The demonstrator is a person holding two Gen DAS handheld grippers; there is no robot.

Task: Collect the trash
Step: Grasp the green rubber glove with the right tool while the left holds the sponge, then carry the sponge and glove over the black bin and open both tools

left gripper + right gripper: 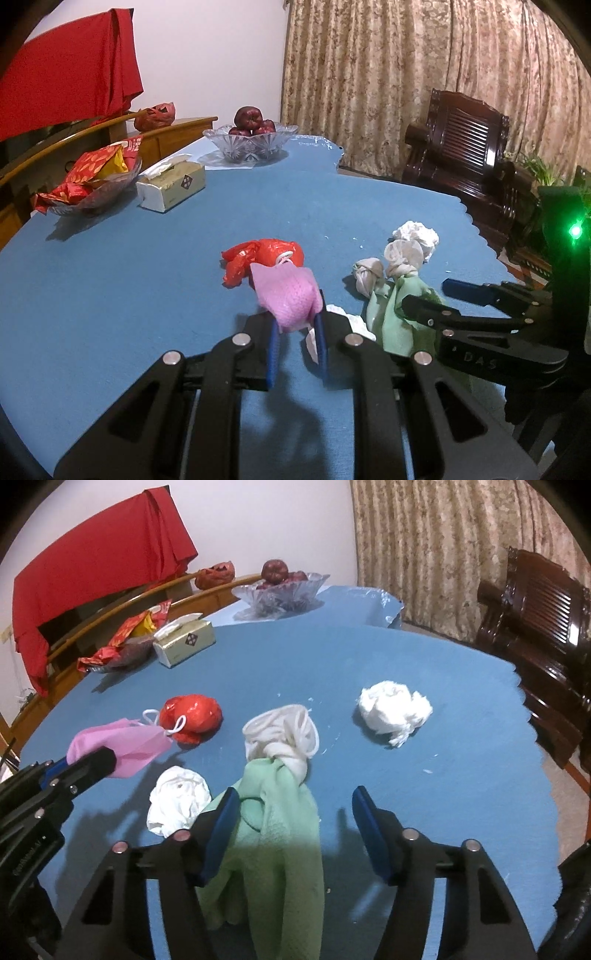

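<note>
My left gripper (297, 328) is shut on a pink face mask (290, 295) and holds it above the blue table; the mask also shows in the right wrist view (122, 746). A crumpled red plastic bag (262, 258) lies just beyond it. My right gripper (291, 812) is open, its fingers on either side of a green cloth knotted to a white one (280, 790). A white tissue wad (179, 801) lies left of the cloth, and another white wad (393, 707) lies farther right.
A tissue box (171, 182), a glass dish of red snack packets (92, 177) and a glass bowl of apples (251, 138) stand at the table's far side. A dark wooden chair (461, 147) stands beyond the table's right edge (535, 746).
</note>
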